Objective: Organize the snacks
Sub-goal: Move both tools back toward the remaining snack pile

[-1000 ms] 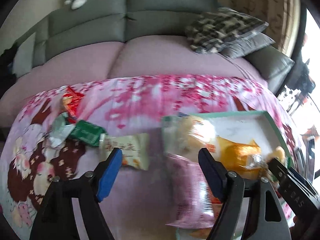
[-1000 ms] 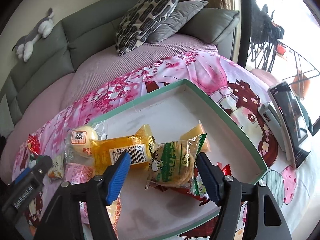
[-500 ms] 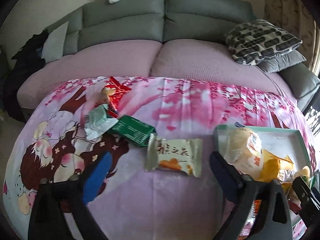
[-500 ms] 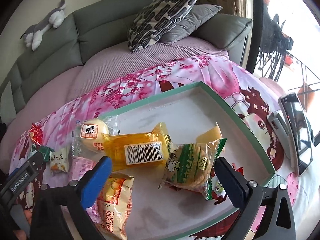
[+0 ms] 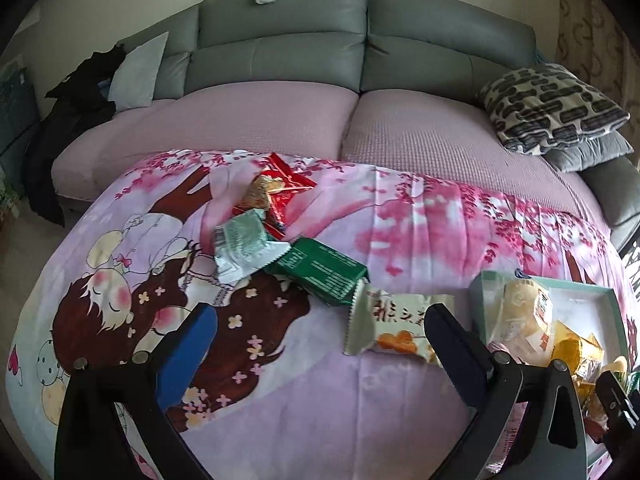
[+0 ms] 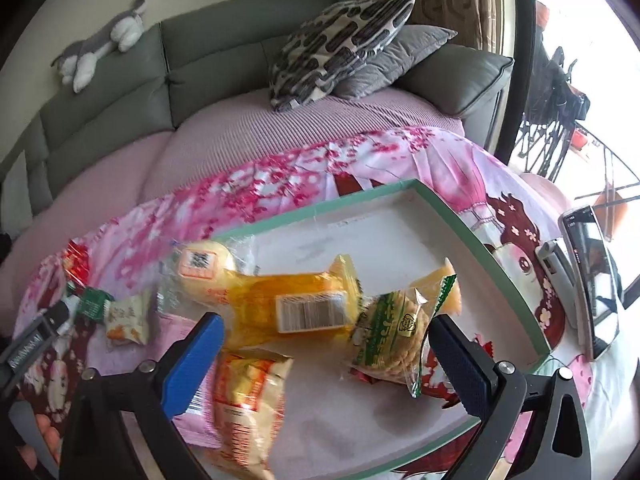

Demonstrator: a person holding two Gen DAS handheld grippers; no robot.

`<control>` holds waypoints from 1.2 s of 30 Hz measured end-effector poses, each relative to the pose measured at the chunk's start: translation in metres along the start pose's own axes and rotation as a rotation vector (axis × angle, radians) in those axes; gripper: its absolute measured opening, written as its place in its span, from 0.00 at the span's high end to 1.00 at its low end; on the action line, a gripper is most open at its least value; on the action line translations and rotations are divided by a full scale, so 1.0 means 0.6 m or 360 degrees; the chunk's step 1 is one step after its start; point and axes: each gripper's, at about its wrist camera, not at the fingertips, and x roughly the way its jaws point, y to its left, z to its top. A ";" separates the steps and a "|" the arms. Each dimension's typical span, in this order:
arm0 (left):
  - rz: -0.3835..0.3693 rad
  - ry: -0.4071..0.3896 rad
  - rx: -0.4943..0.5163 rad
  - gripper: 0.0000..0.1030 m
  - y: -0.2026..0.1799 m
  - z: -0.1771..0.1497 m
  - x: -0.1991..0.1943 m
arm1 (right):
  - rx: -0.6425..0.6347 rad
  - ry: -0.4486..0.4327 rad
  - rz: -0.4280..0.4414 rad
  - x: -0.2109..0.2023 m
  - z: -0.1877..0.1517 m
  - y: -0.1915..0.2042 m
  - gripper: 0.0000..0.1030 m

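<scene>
While both jaws stand wide and empty, the white cracker packet (image 5: pixel 394 330) lies just inside the left hand-held gripper (image 5: pixel 316 340)'s right finger, near the tray (image 5: pixel 480 292)'s left corner. The right hand-held gripper (image 6: pixel 326 344) hovers over the tray's yellow packet (image 6: pixel 288 300). A second ago both sets of jaws were narrower and the left one faced the tray.

Left gripper (image 5: pixel 320 340) is pointing steeply downward, jaws standing wide apart, nothing between the pads. Right gripper (image 6: pixel 326 350) is pointing down at a similar pitch, jaws likewise spread fully, pads pressing on nothing. Each gripper's tip is showing at the edge of the other's view.
</scene>
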 end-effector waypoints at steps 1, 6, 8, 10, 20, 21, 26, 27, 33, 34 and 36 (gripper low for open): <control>0.0005 -0.0006 -0.0010 0.00 0.005 0.001 -0.001 | 0.0008 -0.0018 0.0023 -0.006 0.001 0.004 0.00; 0.0040 -0.0044 -0.0052 0.00 0.032 0.008 -0.008 | -0.0042 -0.0081 0.0142 -0.025 0.003 0.043 0.00; 0.0048 -0.0045 -0.0057 0.00 0.041 0.010 -0.008 | -0.0075 -0.0071 0.0180 -0.025 0.000 0.058 0.00; 0.0052 -0.0029 -0.0057 0.00 0.050 0.010 -0.005 | -0.0109 -0.0070 0.0185 -0.026 -0.003 0.073 0.00; 0.0122 -0.0025 -0.0124 0.00 0.092 0.012 -0.003 | -0.0207 -0.0053 0.0328 -0.024 -0.014 0.135 0.00; 0.0128 -0.0024 -0.0126 0.00 0.095 0.012 -0.002 | -0.0214 -0.0045 0.0352 -0.024 -0.017 0.141 0.00; 0.0162 -0.0008 -0.0156 0.00 0.115 0.012 0.002 | -0.0250 -0.0017 0.0448 -0.018 -0.026 0.171 0.00; 0.0167 -0.0005 -0.0166 0.00 0.121 0.012 0.002 | -0.0259 -0.0017 0.0457 -0.017 -0.027 0.177 0.00; 0.0156 0.0000 -0.0281 0.00 0.167 0.015 0.007 | -0.0284 -0.0002 0.0505 -0.003 -0.033 0.214 0.00; 0.0150 0.0006 -0.0298 0.00 0.173 0.015 0.010 | -0.0291 0.0004 0.0509 -0.001 -0.034 0.220 0.00; 0.0128 0.0023 -0.0326 0.00 0.184 0.016 0.017 | -0.0323 0.0002 0.0509 0.005 -0.037 0.237 0.02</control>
